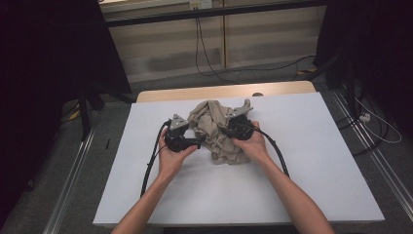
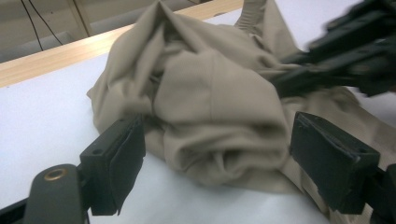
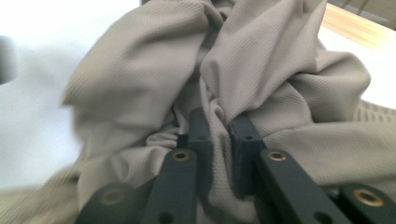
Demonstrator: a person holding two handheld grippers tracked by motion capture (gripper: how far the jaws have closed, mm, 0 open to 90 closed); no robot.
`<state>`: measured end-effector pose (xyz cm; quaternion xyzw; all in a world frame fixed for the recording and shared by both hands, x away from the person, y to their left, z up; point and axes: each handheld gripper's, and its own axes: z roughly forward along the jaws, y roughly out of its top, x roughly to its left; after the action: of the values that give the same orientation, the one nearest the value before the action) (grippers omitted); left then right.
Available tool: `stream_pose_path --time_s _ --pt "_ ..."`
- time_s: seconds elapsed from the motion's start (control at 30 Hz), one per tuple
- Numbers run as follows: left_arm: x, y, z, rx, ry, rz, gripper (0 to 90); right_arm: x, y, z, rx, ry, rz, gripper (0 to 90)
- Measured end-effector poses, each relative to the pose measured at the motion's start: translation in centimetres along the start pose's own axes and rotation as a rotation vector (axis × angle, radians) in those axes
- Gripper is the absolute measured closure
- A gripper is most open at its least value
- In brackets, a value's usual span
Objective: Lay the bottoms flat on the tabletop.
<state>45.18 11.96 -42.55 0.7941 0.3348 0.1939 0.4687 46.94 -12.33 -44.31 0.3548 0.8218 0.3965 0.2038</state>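
A crumpled beige garment [image 1: 217, 130] is heaped on the white table top [image 1: 302, 161], a little far of centre, near the wooden strip [image 1: 224, 91] at the far edge.

Right gripper [image 1: 233, 127]: held in the right hand [image 1: 252, 142] at the right side of the heap. In the right gripper view its jaws are seen drawn narrow, with a fold of the garment [image 3: 224, 93] pinched between the pads; fabric is bunched up around both jaws. The cloth is gripped.

Left gripper [image 1: 197, 142]: held in the left hand [image 1: 171, 155] at the left side of the heap, pointed right toward the cloth. In the left gripper view its jaws are seen spread wide, one on each side of a rolled lobe of the garment [image 2: 210, 107]. The pads are apart from the fabric; nothing is clamped.

The right gripper is also seen in the left gripper view at upper right, blurred, pushed into the cloth.

A black cable [image 1: 151, 165] is trailed from the left gripper toward the near edge; another [image 1: 277, 151] is run along the right forearm.
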Motion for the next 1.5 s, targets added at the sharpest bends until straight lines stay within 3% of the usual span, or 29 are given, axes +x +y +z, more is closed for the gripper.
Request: stream_pose_path --time_s 0.13,0.17,0.23,0.33,0.43,0.57,0.63,0.7,0.77,0.8,0.83,0.87,0.9,0.93,0.97,1.0,1.03,1.1,1.2,1.23,1.37,1.5 --pt "0.2 0.1 0.4 -0.005 0.015 -0.007 18.6 0.4 -0.6 -1.8 -0.01 0.033 -0.015 83.8" --pt "0.2 0.1 0.5 -0.009 0.011 -0.018 18.7 0.8 -1.3 -2.9 -0.012 0.059 -0.027 83.8" --pt "0.1 0.3 0.5 -0.011 0.003 -0.008 18.6 1.0 -1.7 -3.4 -0.009 0.07 -0.034 83.8" --pt "-0.1 0.5 0.8 -0.013 -0.013 0.0 18.6 1.5 -3.2 -4.8 -0.001 0.104 -0.04 83.8" --pt "-0.9 0.5 1.4 0.001 -0.065 0.022 17.7 1.9 -4.4 -5.8 -0.003 0.135 -0.039 83.5" --pt "-2.3 -0.3 2.7 0.086 -0.137 0.085 18.2 1.8 -5.1 -6.4 0.02 0.101 -0.054 82.9" --pt "-2.9 -0.8 3.4 0.122 -0.145 0.122 18.7 1.4 -5.1 -6.5 0.044 0.027 -0.076 82.5" --pt "-3.2 -1.2 4.0 0.131 -0.136 0.127 18.3 0.8 -5.3 -6.4 0.064 -0.023 -0.081 81.7" --pt "-3.4 -1.5 4.5 0.155 -0.129 0.137 17.5 0.2 -5.5 -6.4 0.056 -0.011 -0.033 76.0" --pt "-3.5 -1.7 4.8 0.169 -0.117 0.157 17.3 0.0 -5.6 -6.4 0.048 0.0 -0.024 68.5" --pt "-3.7 -2.0 5.1 0.178 -0.1 0.176 18.2 -0.1 -5.6 -6.3 0.028 0.048 0.006 48.3" --pt "-4.0 -2.0 5.1 0.178 -0.088 0.19 18.2 -0.1 -5.6 -6.3 0.028 0.048 0.006 48.3" --pt "-4.1 -2.0 5.0 0.18 -0.084 0.183 29.6 0.3 -5.5 -6.2 0.02 0.072 0.023 36.2" --pt "-4.1 -1.9 4.8 0.187 -0.085 0.19 29.6 0.3 -5.5 -6.2 0.02 0.072 0.023 36.2" --pt "-4.2 -1.8 4.6 0.186 -0.073 0.203 39.1 0.6 -5.4 -6.1 0.015 0.079 0.016 33.5" --pt "-4.1 -1.7 4.2 0.197 -0.058 0.226 56.6 0.9 -5.3 -5.9 0.022 0.07 0.006 31.2" --pt "-3.9 -1.8 4.0 0.19 -0.06 0.21 74.0 1.3 -5.3 -5.7 0.035 0.05 -0.009 31.1" --pt "-3.7 -1.8 3.6 0.19 -0.078 0.186 78.7 1.8 -5.5 -5.2 0.046 0.037 -0.013 39.3" --pt "-3.8 -1.9 2.8 0.204 -0.093 0.168 81.1 2.3 -5.5 -5.4 0.043 0.033 -0.031 73.3" --pt "-3.8 -2.0 2.4 0.209 -0.104 0.156 81.4 2.4 -5.5 -5.7 0.044 0.046 -0.029 77.5" --pt "-3.8 -2.6 0.6 0.22 -0.161 0.105 81.6 3.0 -5.6 -6.7 0.042 0.076 -0.054 81.2" --pt "-4.7 -3.6 -1.5 0.229 -0.199 0.092 81.5 3.7 -6.0 -8.5 0.023 0.108 -0.071 81.4"
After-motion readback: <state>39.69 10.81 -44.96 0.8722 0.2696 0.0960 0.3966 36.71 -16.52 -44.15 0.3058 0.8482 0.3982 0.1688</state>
